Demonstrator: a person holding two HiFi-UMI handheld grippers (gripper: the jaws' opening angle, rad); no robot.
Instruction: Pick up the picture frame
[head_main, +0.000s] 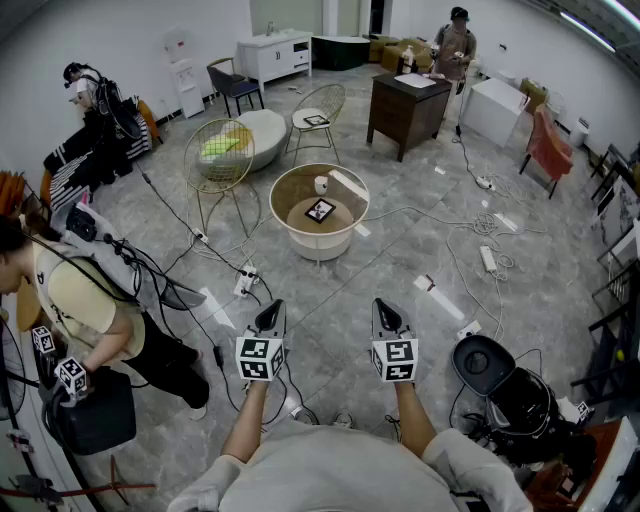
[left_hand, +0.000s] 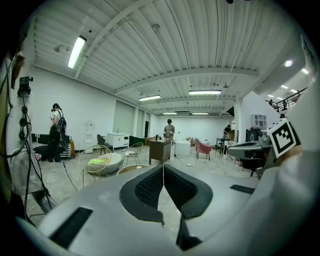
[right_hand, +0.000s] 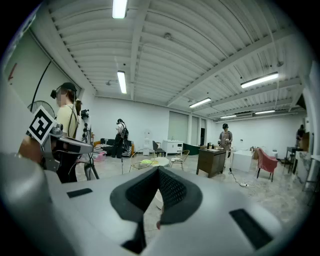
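The picture frame (head_main: 320, 211), small and dark with a white mat, lies on the lower shelf of a round cream table (head_main: 293, 228) in the middle of the floor. A white mug (head_main: 321, 184) stands just behind it. In the head view both grippers are held low, well short of the table and side by side. My left gripper (head_main: 270, 312) (left_hand: 163, 168) is shut with nothing between its pads. My right gripper (head_main: 386, 308) (right_hand: 159, 171) is also shut and empty. Both point across the floor toward the table. The frame is hidden in both gripper views.
Cables and a power strip (head_main: 246, 280) trail over the floor before the table. A wire chair (head_main: 218, 160) stands to its left, another chair (head_main: 318, 112) behind. A crouching person (head_main: 85, 310) is at left, a dark cabinet (head_main: 405, 108) behind, black equipment (head_main: 495, 375) at lower right.
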